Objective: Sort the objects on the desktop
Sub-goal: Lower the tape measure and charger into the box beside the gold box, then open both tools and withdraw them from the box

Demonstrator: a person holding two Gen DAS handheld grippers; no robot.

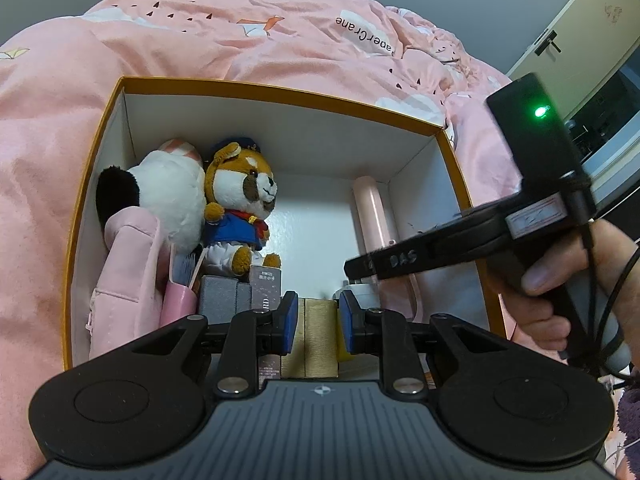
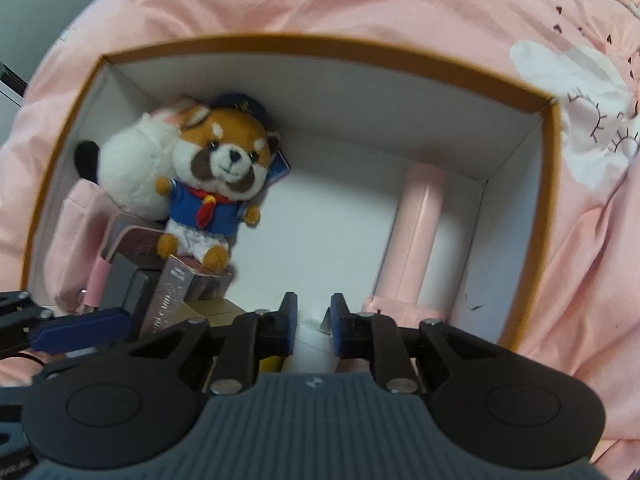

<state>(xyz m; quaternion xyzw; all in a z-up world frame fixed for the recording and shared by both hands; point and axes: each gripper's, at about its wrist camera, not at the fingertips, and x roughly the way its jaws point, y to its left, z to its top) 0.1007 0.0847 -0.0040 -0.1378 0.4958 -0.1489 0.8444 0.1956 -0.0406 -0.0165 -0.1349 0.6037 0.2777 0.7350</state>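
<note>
An orange-rimmed cardboard box (image 1: 276,94) with white walls sits on a pink quilt. Inside lie a red panda plush (image 1: 240,208) in a blue sailor suit, a white and black plush (image 1: 160,196), a pink pouch (image 1: 124,264), a pink tube (image 1: 374,216) and small grey boxes (image 1: 224,296). My left gripper (image 1: 318,320) has its blue pads on either side of a gold box (image 1: 318,332); contact is unclear. My right gripper (image 2: 314,322) hovers over the box's near side with its pads around a white object (image 2: 314,344). The panda (image 2: 220,184) and the tube (image 2: 416,236) also show in the right wrist view.
The pink quilt (image 1: 200,40) surrounds the box on all sides. The right gripper's body and the hand holding it (image 1: 560,264) cross the box's right wall. A door and a dark screen stand at the far right.
</note>
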